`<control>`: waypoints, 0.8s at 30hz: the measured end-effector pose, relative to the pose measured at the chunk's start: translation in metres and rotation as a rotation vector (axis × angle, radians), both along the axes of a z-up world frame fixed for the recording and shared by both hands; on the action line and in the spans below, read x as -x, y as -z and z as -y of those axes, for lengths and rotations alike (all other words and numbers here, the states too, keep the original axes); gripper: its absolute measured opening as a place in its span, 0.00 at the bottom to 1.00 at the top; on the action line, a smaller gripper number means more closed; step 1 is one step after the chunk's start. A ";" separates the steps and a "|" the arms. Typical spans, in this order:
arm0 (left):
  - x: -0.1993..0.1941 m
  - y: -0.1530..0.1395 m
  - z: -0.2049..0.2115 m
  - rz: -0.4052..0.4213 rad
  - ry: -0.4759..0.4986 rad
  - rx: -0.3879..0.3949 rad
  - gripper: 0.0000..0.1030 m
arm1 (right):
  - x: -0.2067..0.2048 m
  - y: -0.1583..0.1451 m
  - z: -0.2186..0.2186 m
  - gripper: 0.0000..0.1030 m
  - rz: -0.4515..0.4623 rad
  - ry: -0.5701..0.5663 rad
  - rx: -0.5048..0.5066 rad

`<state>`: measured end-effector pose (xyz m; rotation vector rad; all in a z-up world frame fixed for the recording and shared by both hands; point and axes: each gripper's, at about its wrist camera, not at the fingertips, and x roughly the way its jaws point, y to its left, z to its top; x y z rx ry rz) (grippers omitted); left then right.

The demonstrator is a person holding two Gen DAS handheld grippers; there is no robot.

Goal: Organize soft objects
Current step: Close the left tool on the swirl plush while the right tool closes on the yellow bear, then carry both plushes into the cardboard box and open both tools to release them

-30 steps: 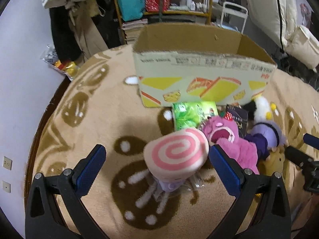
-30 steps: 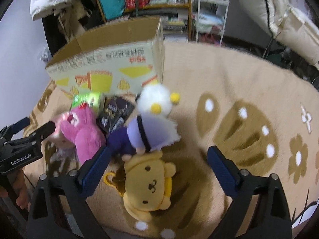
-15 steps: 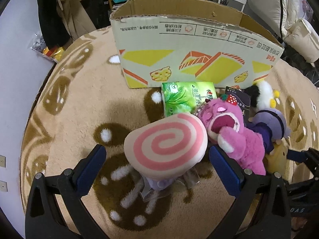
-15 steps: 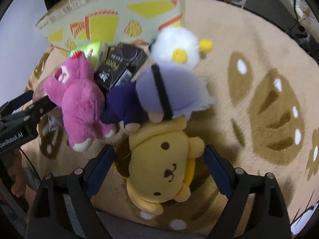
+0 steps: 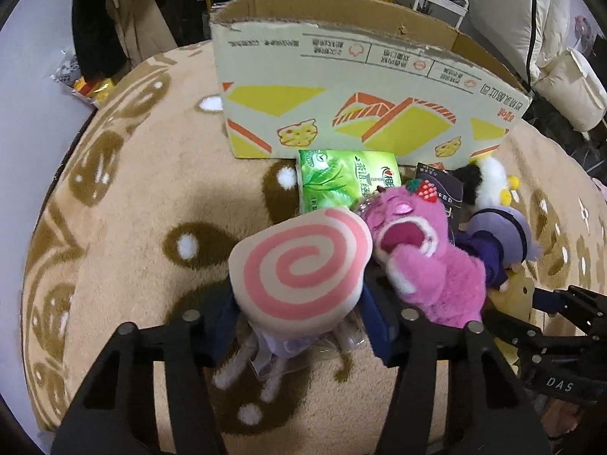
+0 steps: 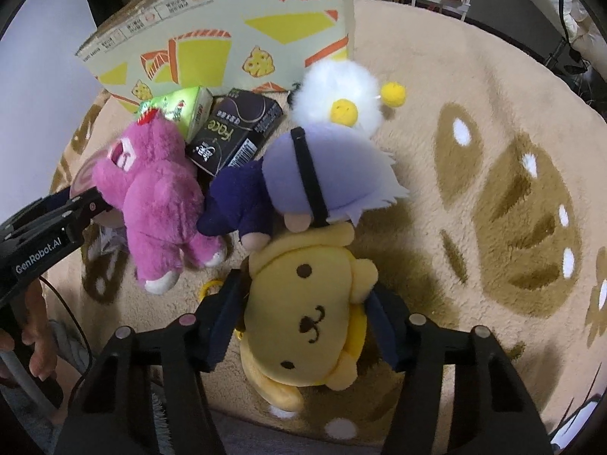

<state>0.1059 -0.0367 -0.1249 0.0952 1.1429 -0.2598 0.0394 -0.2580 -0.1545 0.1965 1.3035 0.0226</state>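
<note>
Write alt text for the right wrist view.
The right hand-held gripper has just been closing and its blue pads now press both sides of a yellow dog plush lying on a beige patterned rug. Beyond it lie a purple doll, a white duck plush, a pink bear plush and a cardboard box.

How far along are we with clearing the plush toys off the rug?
Nothing looks boxed yet. In hand: left tongs have just closed on the swirl cushion, right tongs on the yellow dog plush. Pink bear, purple doll and white duck remain beside the cardboard box.
</note>
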 end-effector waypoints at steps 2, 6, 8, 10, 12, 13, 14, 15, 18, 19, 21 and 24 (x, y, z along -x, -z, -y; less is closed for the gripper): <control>0.007 -0.004 0.000 0.006 -0.006 -0.011 0.49 | 0.005 -0.008 0.003 0.63 0.021 0.003 0.009; 0.018 -0.013 -0.005 0.021 -0.022 0.011 0.46 | 0.014 -0.028 0.004 0.63 0.091 0.020 0.032; 0.022 -0.020 -0.009 0.044 -0.039 0.022 0.46 | 0.018 -0.036 0.005 0.63 0.123 0.029 0.043; 0.027 -0.027 -0.013 0.066 -0.050 0.036 0.46 | 0.020 -0.046 0.005 0.63 0.165 0.038 0.049; 0.033 -0.035 -0.016 0.094 -0.057 0.050 0.46 | 0.023 -0.054 0.006 0.63 0.205 0.043 0.046; 0.036 -0.039 -0.016 0.110 -0.058 0.051 0.46 | 0.023 -0.059 0.003 0.63 0.232 0.044 0.059; 0.036 -0.040 -0.017 0.119 -0.057 0.048 0.46 | 0.025 -0.062 0.001 0.63 0.252 0.045 0.073; 0.040 -0.043 -0.017 0.132 -0.052 0.045 0.46 | 0.026 -0.067 0.001 0.63 0.278 0.045 0.091; 0.048 -0.051 -0.018 0.174 -0.047 0.052 0.46 | 0.038 -0.079 0.005 0.63 0.347 0.040 0.102; 0.052 -0.057 -0.019 0.200 -0.046 0.058 0.46 | 0.039 -0.084 0.005 0.63 0.369 0.039 0.106; 0.058 -0.066 -0.020 0.246 -0.046 0.065 0.46 | 0.044 -0.091 0.002 0.63 0.418 0.034 0.111; 0.068 -0.079 -0.018 0.322 -0.051 0.051 0.46 | 0.048 -0.102 0.002 0.63 0.492 0.030 0.102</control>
